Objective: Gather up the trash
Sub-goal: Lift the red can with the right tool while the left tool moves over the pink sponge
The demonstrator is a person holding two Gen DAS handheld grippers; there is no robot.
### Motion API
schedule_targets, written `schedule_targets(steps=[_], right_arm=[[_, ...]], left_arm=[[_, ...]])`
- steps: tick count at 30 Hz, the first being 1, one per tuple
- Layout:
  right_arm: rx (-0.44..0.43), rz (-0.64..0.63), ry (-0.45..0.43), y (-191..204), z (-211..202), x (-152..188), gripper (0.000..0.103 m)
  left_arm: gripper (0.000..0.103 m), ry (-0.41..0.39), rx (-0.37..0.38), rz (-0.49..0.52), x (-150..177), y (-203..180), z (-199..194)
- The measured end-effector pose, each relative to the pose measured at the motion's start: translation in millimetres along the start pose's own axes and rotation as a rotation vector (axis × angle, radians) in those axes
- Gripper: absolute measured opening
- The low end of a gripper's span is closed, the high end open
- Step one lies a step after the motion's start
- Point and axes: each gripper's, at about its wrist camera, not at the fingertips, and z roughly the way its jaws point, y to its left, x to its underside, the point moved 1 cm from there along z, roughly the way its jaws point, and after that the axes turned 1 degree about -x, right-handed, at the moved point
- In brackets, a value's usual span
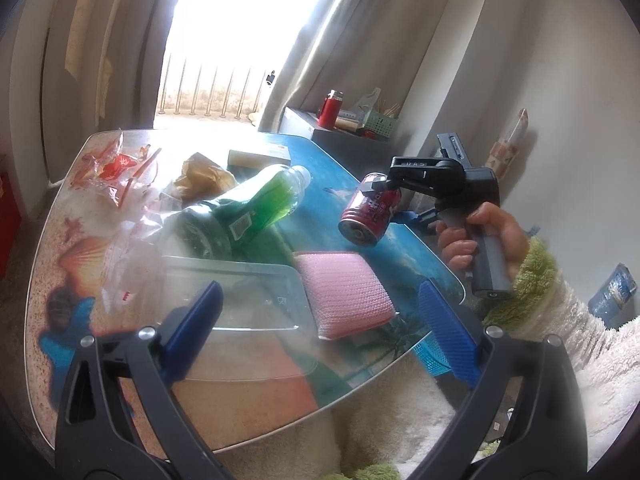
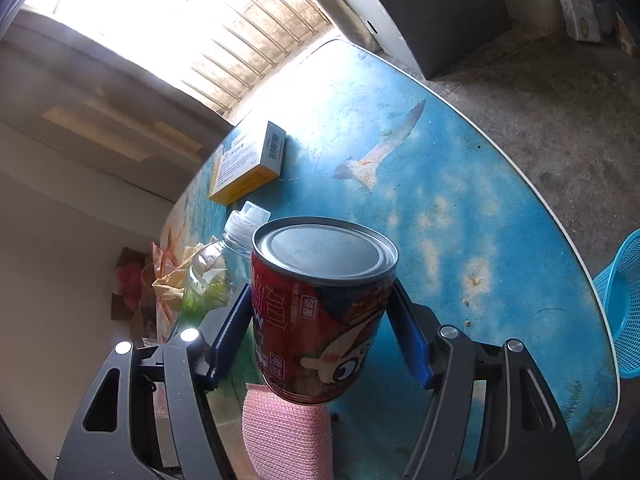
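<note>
**Can gripped and off the table — watch the hold on the way to the basket**

Your right gripper (image 2: 322, 334) is closed on the red can (image 2: 320, 312): both blue pads press its sides, and the left wrist view shows it held tilted above the table (image 2: 460, 208), clear of the surface. Your left gripper (image 1: 320, 320) stands wide with nothing between the fingers, hovering over the clear tray (image 1: 240, 292) and the pink sponge (image 1: 344, 292).

Risks, as judged from here:
- The can is smooth and round; held at a tilt, it may slip or rotate if you swing fast.
- The blue basket (image 2: 624, 312) sits beyond the table edge, low. A release too early would likely bounce the can off the rim.
- The green bottle (image 1: 248, 208) lies just beside your path; a careless sweep could set it rolling.
</note>
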Motion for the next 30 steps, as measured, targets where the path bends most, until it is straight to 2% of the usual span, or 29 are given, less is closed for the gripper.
schedule_targets(steps=[8, 10, 16, 19, 22, 26, 30], right_arm=[[-0.048, 0.042, -0.001, -34.5, -28.5, 19.8, 0.065], [-0.038, 0.025, -0.026, -36.3, -36.2, 26.2, 0.065], [0.089, -0.205, -0.165, -16.7, -62.2, 53.5, 0.065], [0.192, -0.378, -0.221, -0.8, -59.7, 73.4, 0.065], [0.248, -0.515, -0.251, 9.6, -52.1, 94.3, 0.065], [0.284, -0.598, -0.293, 13.1, -52.3, 113.5, 0.065], [0.264, -0.578, -0.31, 7.3, -59.7, 120.9, 0.065]], left_arm=[[0.094, 0.085, 0.055, 0.08, 2.9, -36.3, 39.0], [0.094, 0.093, 0.05, 0.099, 4.3, -44.9, 48.3], [0.094, 0.115, 0.021, 0.13, 8.4, -57.1, 65.7], [0.094, 0.133, 0.001, 0.133, 11.5, -58.9, 72.0], [0.094, 0.144, -0.023, 0.144, 12.4, -60.1, 79.9], [0.094, 0.17, -0.061, 0.152, 12.2, -59.9, 92.3], [0.094, 0.204, -0.079, 0.156, 10.2, -62.5, 106.8]])
